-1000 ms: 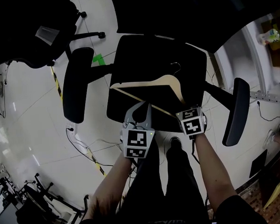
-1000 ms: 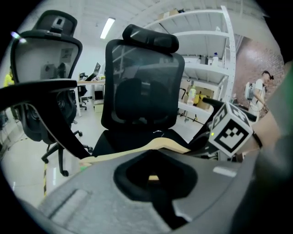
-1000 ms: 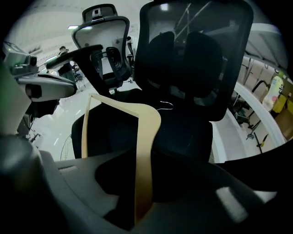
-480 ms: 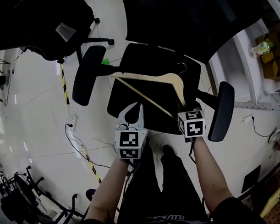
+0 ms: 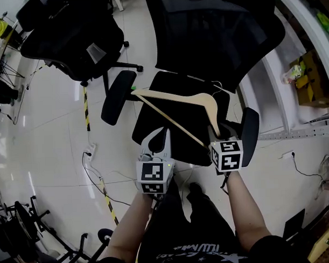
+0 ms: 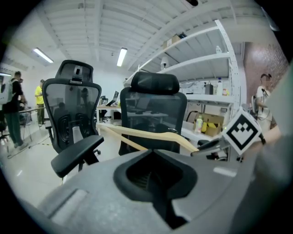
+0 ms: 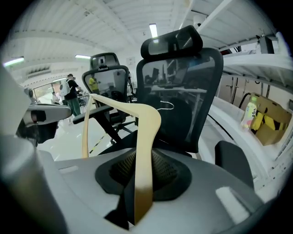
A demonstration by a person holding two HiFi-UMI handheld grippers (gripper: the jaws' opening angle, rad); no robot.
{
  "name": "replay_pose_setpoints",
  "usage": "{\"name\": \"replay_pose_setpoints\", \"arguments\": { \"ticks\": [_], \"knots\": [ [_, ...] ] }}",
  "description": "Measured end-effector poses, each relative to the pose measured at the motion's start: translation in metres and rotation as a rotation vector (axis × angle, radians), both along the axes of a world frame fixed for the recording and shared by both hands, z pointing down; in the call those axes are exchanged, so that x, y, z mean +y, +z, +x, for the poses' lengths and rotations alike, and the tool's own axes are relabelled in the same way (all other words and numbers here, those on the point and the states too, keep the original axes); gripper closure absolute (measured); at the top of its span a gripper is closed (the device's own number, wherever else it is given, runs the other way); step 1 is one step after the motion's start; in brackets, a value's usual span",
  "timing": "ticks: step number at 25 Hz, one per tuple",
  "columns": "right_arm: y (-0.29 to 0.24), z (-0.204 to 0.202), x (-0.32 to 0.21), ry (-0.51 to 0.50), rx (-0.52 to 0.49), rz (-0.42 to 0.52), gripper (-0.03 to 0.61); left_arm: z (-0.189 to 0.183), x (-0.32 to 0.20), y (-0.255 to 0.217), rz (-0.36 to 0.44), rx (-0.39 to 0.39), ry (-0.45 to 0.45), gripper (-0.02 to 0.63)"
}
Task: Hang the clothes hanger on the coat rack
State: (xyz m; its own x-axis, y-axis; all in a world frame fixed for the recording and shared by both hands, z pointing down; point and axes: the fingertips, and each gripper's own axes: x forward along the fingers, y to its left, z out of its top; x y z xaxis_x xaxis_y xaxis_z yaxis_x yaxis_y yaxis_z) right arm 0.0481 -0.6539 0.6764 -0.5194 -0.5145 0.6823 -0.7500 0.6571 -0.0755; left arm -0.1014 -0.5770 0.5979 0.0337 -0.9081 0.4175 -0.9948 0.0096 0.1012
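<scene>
The person stands over a black office chair [image 5: 153,123] with a gripper in each hand, both pointing forward and down toward the seat. The right gripper [image 5: 214,134] has its fingers closed narrowly on one end of the wooden clothes hanger [image 5: 174,97]. In the right gripper view the pale wood runs straight up out of the fingers, then bends over to the left.

The hanger is in the air above the seat, in front of the mesh backrest [image 5: 215,29]. Its free end reaches out toward the chair's left armrest [image 5: 118,96]. Its straight lower bar runs diagonally back toward the right gripper. The metal hook [image 5: 219,87] sticks out from the top of the hanger on the backrest side and catches on nothing.

The left gripper [image 5: 163,135] is just beside the right one, on the near side of the hanger and apart from it. Its fingers are drawn together with the tips meeting, and they grip nothing.

The right armrest [image 5: 249,135] lies just beyond the right gripper's marker cube [image 5: 227,154]. A second office chair [image 5: 75,39] stands further off on the pale floor [image 5: 40,132]. A strip of yellow-and-black tape [image 5: 87,106] runs between the two chairs. A cardboard box [image 5: 311,77] sits by the shelving on the right.
</scene>
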Motion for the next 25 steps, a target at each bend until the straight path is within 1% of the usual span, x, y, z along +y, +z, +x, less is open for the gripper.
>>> {"name": "replay_pose_setpoints", "arguments": {
  "ticks": [3,6,9,12,15,16,19,21,25],
  "knots": [
    [-0.025,0.0,0.0,-0.012,-0.023,0.036,0.482,0.001,-0.002,-0.022,0.034,-0.009,-0.005,0.609],
    [-0.049,0.002,0.0,-0.032,-0.037,0.077,0.482,0.011,-0.006,-0.05,0.067,-0.011,0.005,0.609],
    [-0.073,0.007,0.005,-0.046,-0.069,0.096,0.482,0.025,-0.002,-0.078,0.107,-0.04,0.025,0.609],
    [-0.094,0.022,0.014,-0.054,-0.106,0.105,0.482,0.035,0.008,-0.103,0.147,-0.075,0.036,0.609],
    [-0.108,0.037,0.019,-0.065,-0.127,0.116,0.482,0.035,0.022,-0.127,0.2,-0.143,-0.002,0.609],
    [-0.111,0.042,0.02,-0.071,-0.133,0.119,0.482,0.037,0.027,-0.134,0.211,-0.154,-0.016,0.609],
    [-0.121,0.055,0.024,-0.099,-0.146,0.133,0.482,0.052,0.044,-0.146,0.222,-0.158,-0.057,0.609],
    [-0.128,0.06,0.026,-0.126,-0.146,0.148,0.482,0.065,0.051,-0.154,0.22,-0.146,-0.077,0.609],
    [-0.141,0.074,0.03,-0.159,-0.13,0.184,0.482,0.085,0.059,-0.17,0.241,-0.149,-0.085,0.609]
  ]
}}
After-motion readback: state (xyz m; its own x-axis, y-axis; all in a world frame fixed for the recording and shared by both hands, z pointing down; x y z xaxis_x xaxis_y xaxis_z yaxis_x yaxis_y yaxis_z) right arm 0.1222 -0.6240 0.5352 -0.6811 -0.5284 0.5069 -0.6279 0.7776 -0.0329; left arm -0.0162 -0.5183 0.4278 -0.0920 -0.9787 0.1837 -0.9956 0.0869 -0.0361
